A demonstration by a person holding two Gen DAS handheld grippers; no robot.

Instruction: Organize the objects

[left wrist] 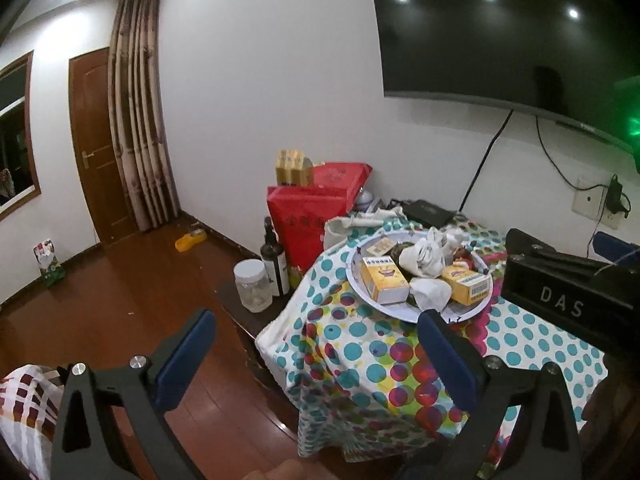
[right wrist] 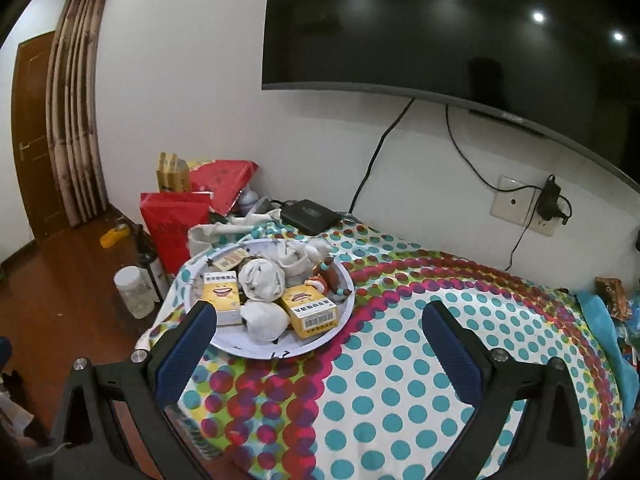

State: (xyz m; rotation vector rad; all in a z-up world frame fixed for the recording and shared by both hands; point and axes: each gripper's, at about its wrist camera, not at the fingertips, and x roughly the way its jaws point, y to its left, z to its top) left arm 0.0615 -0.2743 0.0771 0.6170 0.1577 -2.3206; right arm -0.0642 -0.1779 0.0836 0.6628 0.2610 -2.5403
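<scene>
A round white tray point(right wrist: 320, 342) sits on a dotted tablecloth point(right wrist: 400, 380) and holds two yellow boxes point(right wrist: 314, 310), rolled white socks point(right wrist: 262, 278), a small card box and a brown figurine point(right wrist: 328, 274). It also shows in the left wrist view point(left wrist: 360, 284). My right gripper point(right wrist: 316, 332) is open and empty, just in front of the tray. My left gripper point(left wrist: 316, 344) is open and empty, at the table's left front corner, short of the tray. The right gripper's black body point(left wrist: 568, 284) shows at the right of the left wrist view.
A dark bottle point(left wrist: 276, 260) and a clear jar point(left wrist: 253, 286) stand left of the tray. Red bags point(left wrist: 304, 216) and a yellow carton point(left wrist: 292, 168) stand behind. A black box point(right wrist: 310, 216), wall-mounted TV point(right wrist: 440, 28) and socket point(right wrist: 524, 204) lie beyond. Blue items point(right wrist: 608, 332) lie at right.
</scene>
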